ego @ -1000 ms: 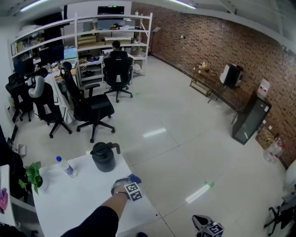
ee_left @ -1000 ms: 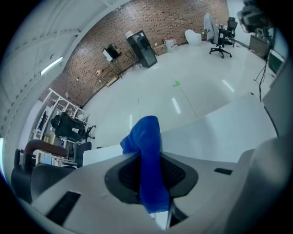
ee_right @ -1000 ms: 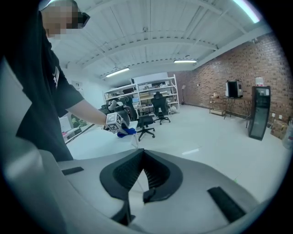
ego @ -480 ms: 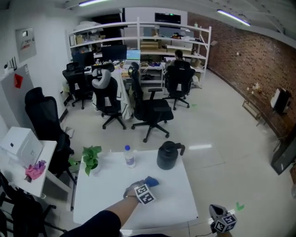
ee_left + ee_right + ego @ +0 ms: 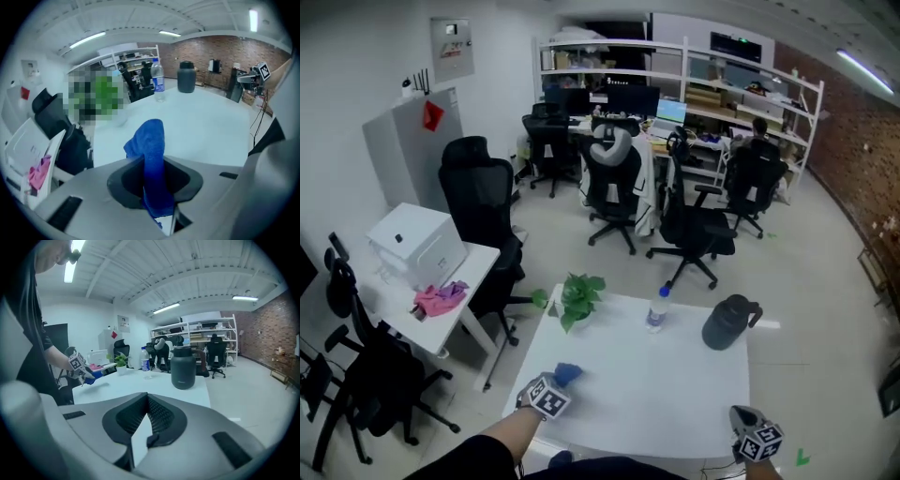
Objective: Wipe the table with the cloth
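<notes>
Moving well away from the jug [image 5: 727, 323], the left claw [image 5: 555, 384] is pinching the blue cloth [image 5: 567, 374] at the worktop [image 5: 675, 394] edge. Nearer the jug, the right claw [image 5: 742, 419] is hovering closed and empty.

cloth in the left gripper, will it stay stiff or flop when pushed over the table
Probably floppy: the cloth folds over itself above the left gripper, whose jaws are shut on it. Likely light, since that small pinch holds it up. Its fuzzy surface should drag rather than slide on the smooth white table.
</notes>
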